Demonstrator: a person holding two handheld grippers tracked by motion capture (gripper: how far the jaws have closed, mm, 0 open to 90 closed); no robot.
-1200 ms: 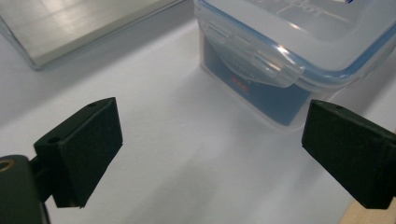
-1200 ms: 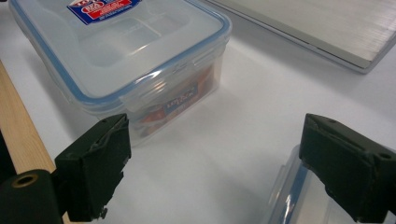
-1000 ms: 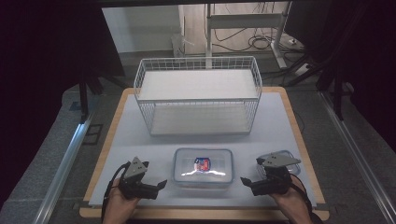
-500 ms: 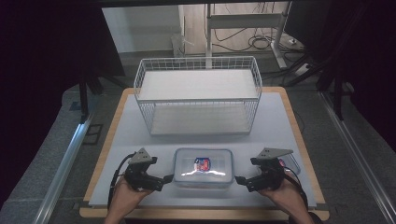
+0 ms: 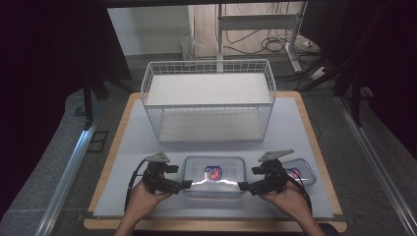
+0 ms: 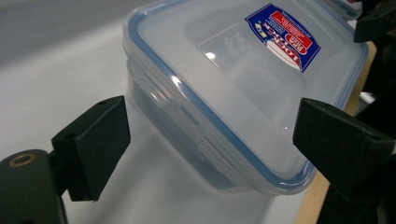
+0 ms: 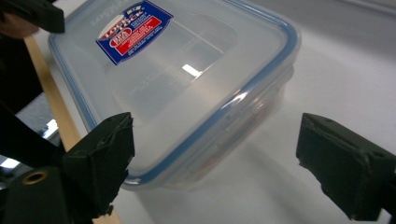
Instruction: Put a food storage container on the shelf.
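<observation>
A: Where does the clear container sit?

B: Low in the middle of the high view, flat on the white bench, lid on, with a blue rim and a red-and-blue label on top. The left hand-held gripper is at its left end and the right hand-held gripper at its right end, tips right at the container's short sides.

A: Are they clamped on it?

B: No. In the left gripper view the container's corner lies between the two black jaws with a gap on either side, so the jaws stand apart. The right gripper view shows the same: the other end between spread jaws, nothing pressing. Both pairs of jaws have just been closing a little.

A: What differs from a second ago?

B: Both hands have come inward towards the container; earlier they were off to either side of it. The container itself has not moved.

A: Anything else nearby?

B: A smaller lidded container at the lower right behind the right hand, and a white wire basket in the upper middle.
</observation>
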